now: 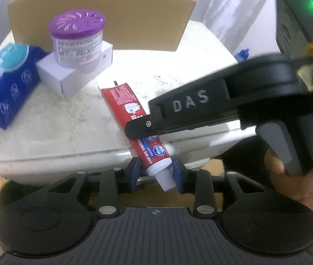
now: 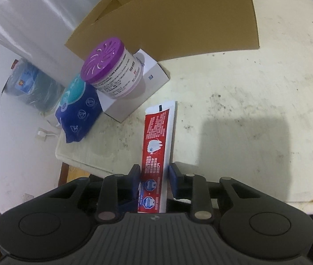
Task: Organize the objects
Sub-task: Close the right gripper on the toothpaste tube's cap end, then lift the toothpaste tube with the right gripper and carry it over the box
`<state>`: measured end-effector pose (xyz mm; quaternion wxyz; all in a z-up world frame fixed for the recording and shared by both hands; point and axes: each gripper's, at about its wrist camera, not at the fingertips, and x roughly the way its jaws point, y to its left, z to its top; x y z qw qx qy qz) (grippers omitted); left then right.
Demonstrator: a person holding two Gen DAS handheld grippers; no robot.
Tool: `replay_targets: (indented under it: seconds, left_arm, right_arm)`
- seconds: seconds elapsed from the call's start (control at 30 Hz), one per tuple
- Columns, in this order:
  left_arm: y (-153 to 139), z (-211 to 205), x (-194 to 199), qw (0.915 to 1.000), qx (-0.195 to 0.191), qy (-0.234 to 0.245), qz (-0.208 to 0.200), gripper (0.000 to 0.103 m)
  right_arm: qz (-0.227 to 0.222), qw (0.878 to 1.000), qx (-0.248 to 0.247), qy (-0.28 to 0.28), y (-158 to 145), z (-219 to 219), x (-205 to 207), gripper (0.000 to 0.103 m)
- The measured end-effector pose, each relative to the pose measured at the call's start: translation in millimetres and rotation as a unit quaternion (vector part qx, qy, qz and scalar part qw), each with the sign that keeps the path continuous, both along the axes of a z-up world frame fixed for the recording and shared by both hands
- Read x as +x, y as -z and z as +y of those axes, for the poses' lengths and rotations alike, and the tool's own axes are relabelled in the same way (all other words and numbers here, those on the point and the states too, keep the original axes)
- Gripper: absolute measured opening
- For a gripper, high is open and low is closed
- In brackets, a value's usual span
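— On the table, what do you have so far?

— Nothing is in the cardboard box as far as you can see; its inside is mostly hidden. The purple-lid jar stands on the white carton, and the blue wipes pack lies just beside the carton. So I judge that the sorting is at an early stage.

— And the toothpaste tube?

— It lies at the near edge of the table, with its cap end past the edge. Your right gripper has its pads on both sides of the tube's middle, with the jaws apart; I see a small gap on the right side, so it is not clamped. Your left gripper is around the cap, also with the jaws apart, and whether a pad touches I cannot tell.

— Where is room to move?

— The right half of the table is bare, so a path to the box there looks free. On the left, the carton and jar stand near the tube's far end. Take care: both grippers are very close together at the edge.
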<state>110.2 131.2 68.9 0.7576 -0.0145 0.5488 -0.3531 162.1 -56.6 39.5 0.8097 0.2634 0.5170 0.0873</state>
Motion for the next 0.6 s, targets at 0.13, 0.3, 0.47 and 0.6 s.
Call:
replay_targets:
  seconds: [0.13, 0.3, 0.47, 0.6]
  left_arm:
    - [8, 1, 10, 0.9992, -0.015, -0.01, 0.035, 0.032]
    - [17, 1, 16, 0.9981, -0.02, -0.017, 0.056, 0.032]
    - [14, 0, 15, 0.9982, -0.021, -0.015, 0.055, 0.032]
    - [10, 2, 12, 0.9989, -0.014, -0.01, 0.044, 0.032]
  right_arm:
    - [0.003, 1.0, 0.006, 0.002, 1, -2, -3, 0.03]
    - [0.005, 1.0, 0.015, 0.005, 2, -1, -7, 0.03]
    - [0.016, 0.999, 0.044, 0.012, 7, -5, -13, 0.03]
    - [0.028, 0.996, 0.08, 0.024, 16, -10, -17, 0.03]
